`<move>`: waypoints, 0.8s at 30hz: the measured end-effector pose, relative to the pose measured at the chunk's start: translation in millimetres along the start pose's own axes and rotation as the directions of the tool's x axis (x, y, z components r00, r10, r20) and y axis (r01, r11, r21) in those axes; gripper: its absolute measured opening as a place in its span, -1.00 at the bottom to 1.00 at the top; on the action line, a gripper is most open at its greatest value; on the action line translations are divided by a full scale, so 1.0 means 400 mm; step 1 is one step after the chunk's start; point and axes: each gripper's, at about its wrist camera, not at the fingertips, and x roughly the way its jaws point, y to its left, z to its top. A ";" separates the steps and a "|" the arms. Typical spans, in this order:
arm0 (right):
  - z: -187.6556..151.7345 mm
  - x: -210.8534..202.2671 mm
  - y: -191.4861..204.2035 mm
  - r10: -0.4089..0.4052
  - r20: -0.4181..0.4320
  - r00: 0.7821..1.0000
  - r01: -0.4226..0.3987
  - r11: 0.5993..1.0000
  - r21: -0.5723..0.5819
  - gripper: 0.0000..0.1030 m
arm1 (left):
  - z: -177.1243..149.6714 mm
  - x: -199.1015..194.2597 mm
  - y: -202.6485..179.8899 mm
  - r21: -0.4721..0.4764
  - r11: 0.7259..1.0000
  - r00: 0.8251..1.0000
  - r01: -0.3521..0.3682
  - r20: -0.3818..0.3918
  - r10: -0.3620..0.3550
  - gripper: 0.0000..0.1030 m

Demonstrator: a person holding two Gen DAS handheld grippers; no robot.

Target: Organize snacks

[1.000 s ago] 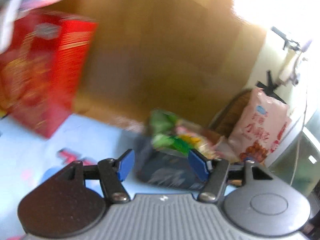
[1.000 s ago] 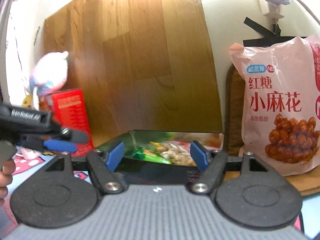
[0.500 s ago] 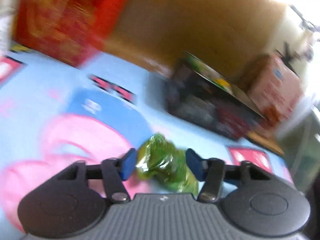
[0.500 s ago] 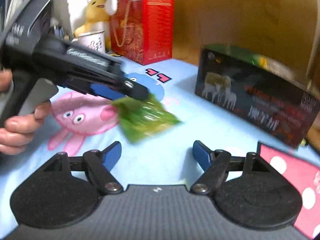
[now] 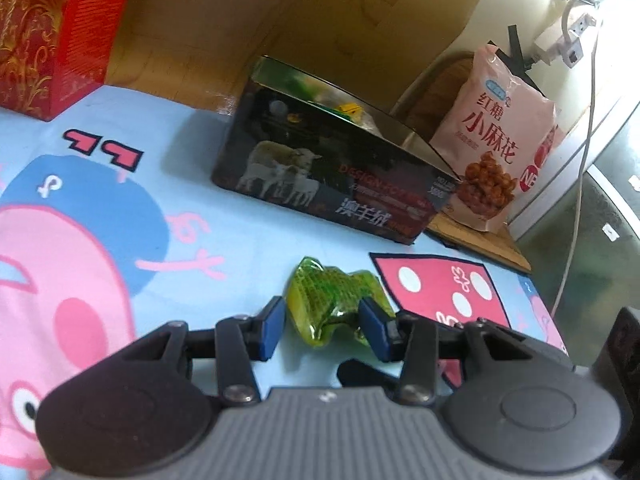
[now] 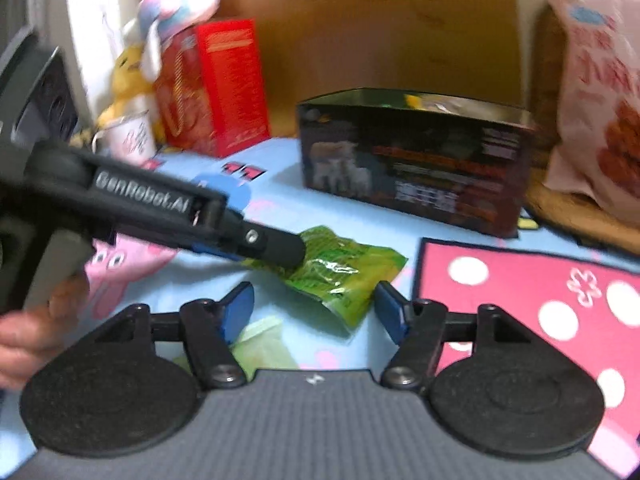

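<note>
A crumpled green snack packet (image 5: 332, 304) lies on the blue cartoon tablecloth (image 5: 224, 216). My left gripper (image 5: 324, 328) has it between its blue pads, which press its sides as the jaws are closing. In the right wrist view the left gripper's fingers (image 6: 276, 246) come in from the left onto the green packet (image 6: 340, 268). My right gripper (image 6: 316, 306) stands just in front; its jaws are closing, with the packet's near corner between them, untouched. A black open box (image 5: 340, 176) with sheep pictures stands behind and holds several snacks.
A pale green wrapper (image 6: 260, 340) lies under my right gripper's left finger. A pink snack bag (image 5: 496, 140) leans behind the black box (image 6: 412, 160). A red carton (image 6: 216, 84), plush toys and a white mug (image 6: 128, 136) stand at the back left. A person's hand (image 6: 36, 328) holds the left gripper.
Both grippers have swung down from the box to the tablecloth. The left jaws have narrowed onto the green packet. The right gripper has moved in close to the packet's near end.
</note>
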 end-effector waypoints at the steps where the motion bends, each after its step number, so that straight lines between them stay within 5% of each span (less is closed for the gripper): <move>1: 0.000 -0.001 -0.008 -0.002 0.005 1.000 0.002 1.000 0.020 0.28 | -0.002 0.006 -0.002 -0.002 1.000 1.000 0.003 0.005 -0.003 -0.21; 11: -0.006 -0.018 -0.025 -0.038 0.016 0.999 0.037 0.997 0.065 -0.09 | -0.018 0.003 0.021 -0.020 0.999 0.997 0.050 0.067 -0.049 -0.24; 15: -0.007 -0.018 -0.026 -0.075 0.017 0.997 0.073 0.995 0.067 -0.49 | -0.018 0.002 0.027 -0.024 0.998 0.996 0.062 0.070 -0.060 -0.26; 24: -0.010 -0.035 0.002 -0.104 0.074 0.992 0.104 0.995 0.001 -0.79 | -0.016 -0.013 0.021 -0.034 0.996 0.995 0.080 0.070 -0.078 -0.38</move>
